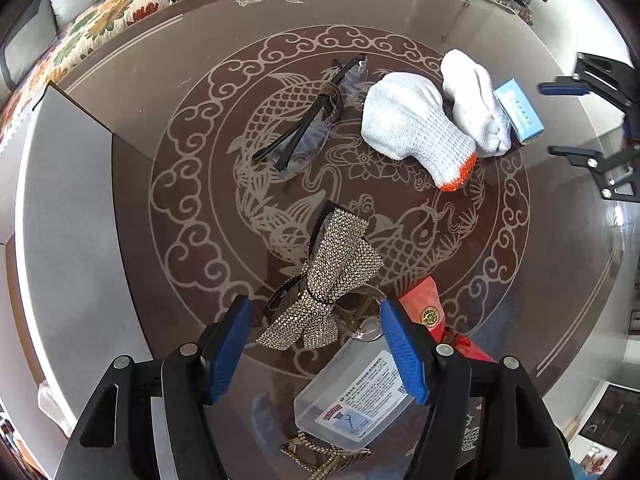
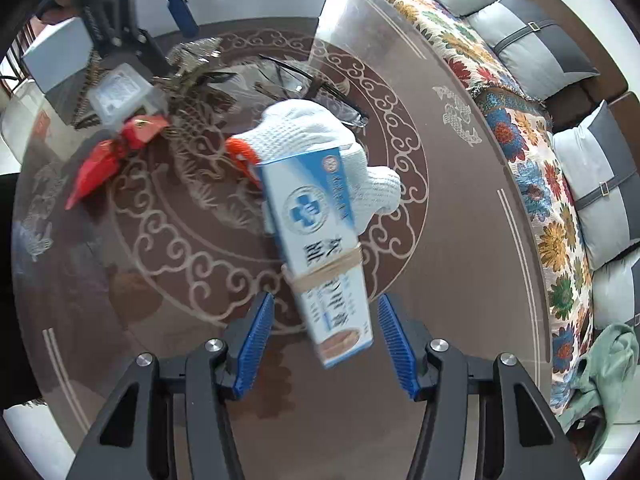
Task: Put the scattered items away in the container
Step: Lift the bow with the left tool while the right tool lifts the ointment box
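Looking along both tools, we see the scattered items lying out on the glass bench, none of them visibly inside the grey box that stands open at the bench's left edge and that we judge to be the container. Our left gripper hangs with its jaws apart around the near end of the rhinestone bow, over the clear plastic case, a stance that suits closing on the bow. Our right gripper has its jaws apart either side of the blue and white carton, bound by a rubber band, and not clamping it as far as we can tell. The carton leans against the white gloves, so a lift may drag them. The glasses, a red packet and a chain crowd the way to the box
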`<action>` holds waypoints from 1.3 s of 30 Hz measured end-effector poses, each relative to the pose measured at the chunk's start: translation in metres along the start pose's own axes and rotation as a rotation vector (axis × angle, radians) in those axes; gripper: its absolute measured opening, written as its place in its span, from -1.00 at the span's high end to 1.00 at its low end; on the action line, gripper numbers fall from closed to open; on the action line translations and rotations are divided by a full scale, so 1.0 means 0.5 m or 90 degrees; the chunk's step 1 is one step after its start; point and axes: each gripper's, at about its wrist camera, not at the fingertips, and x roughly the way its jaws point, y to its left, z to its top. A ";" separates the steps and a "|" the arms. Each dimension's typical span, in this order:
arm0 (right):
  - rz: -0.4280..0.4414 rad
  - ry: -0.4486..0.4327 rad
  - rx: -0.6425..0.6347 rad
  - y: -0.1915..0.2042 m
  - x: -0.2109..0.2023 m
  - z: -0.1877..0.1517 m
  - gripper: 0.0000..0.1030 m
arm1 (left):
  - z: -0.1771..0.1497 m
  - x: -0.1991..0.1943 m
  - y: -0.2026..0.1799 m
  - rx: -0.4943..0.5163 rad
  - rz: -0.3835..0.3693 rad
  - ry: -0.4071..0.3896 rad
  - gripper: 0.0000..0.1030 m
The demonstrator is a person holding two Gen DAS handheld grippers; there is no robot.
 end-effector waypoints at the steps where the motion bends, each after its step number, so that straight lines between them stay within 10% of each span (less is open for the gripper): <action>1: 0.002 0.004 -0.002 -0.004 0.012 0.006 -0.08 | 0.001 -0.001 0.004 -0.004 -0.007 0.001 -0.27; 14: 0.139 0.070 0.206 -0.106 0.056 0.051 0.06 | 0.006 -0.024 0.018 0.037 -0.020 0.022 -0.27; 29: 0.111 0.029 0.357 -0.141 0.003 0.002 0.07 | 0.044 0.037 0.018 -0.035 0.002 0.043 -0.23; 30: 0.100 0.029 0.355 -0.140 0.003 0.001 0.07 | 0.044 0.040 0.020 -0.043 0.004 0.045 0.00; 39: -0.046 -0.018 0.329 -0.120 -0.030 -0.017 0.05 | 0.046 0.026 0.043 -0.092 0.010 0.045 0.01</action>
